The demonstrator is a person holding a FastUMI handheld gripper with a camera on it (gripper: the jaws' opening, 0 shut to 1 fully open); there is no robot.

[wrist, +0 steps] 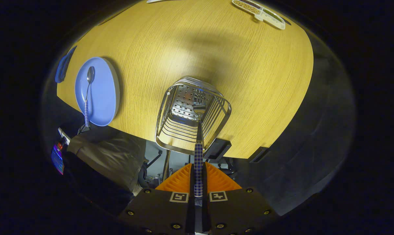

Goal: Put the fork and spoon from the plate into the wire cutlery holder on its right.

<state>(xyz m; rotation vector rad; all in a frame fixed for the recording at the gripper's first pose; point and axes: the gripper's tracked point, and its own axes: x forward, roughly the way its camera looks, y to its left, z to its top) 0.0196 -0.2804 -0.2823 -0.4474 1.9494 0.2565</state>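
**Fork held over holder; spoon on plate**

- Gripper (pixel 198 182): fingers closed on the fork's checked handle, one on each side, pressing it between them. The handle runs straight ahead out of the fingers.
- Fork (pixel 198 130): metal, with a blue-and-white checked handle. Its tines point away from the fingers and sit inside the mouth of the holder, above the perforated bottom. Whether the tines touch the bottom cannot be told.
- Holder (pixel 162 114): wire cutlery basket of bright metal, seen from above, with a perforated plate at the bottom. It stands on the table near the table's near edge, just ahead of the fingers and to the right of the plate, well apart from it.
- Plate (pixel 107 94): light blue, on the table at its near left edge.
- Spoon (pixel 88 89): lies on the plate, bowl toward the far side; its checked handle reaches over the plate's near rim.
- Table (pixel 249 81): light wood grain.
- Tray (pixel 259 12): white, divided into compartments, at the far right edge of the table.
- Blue object (pixel 63 67): beside the plate at the table's left edge; too little of it is visible to identify.
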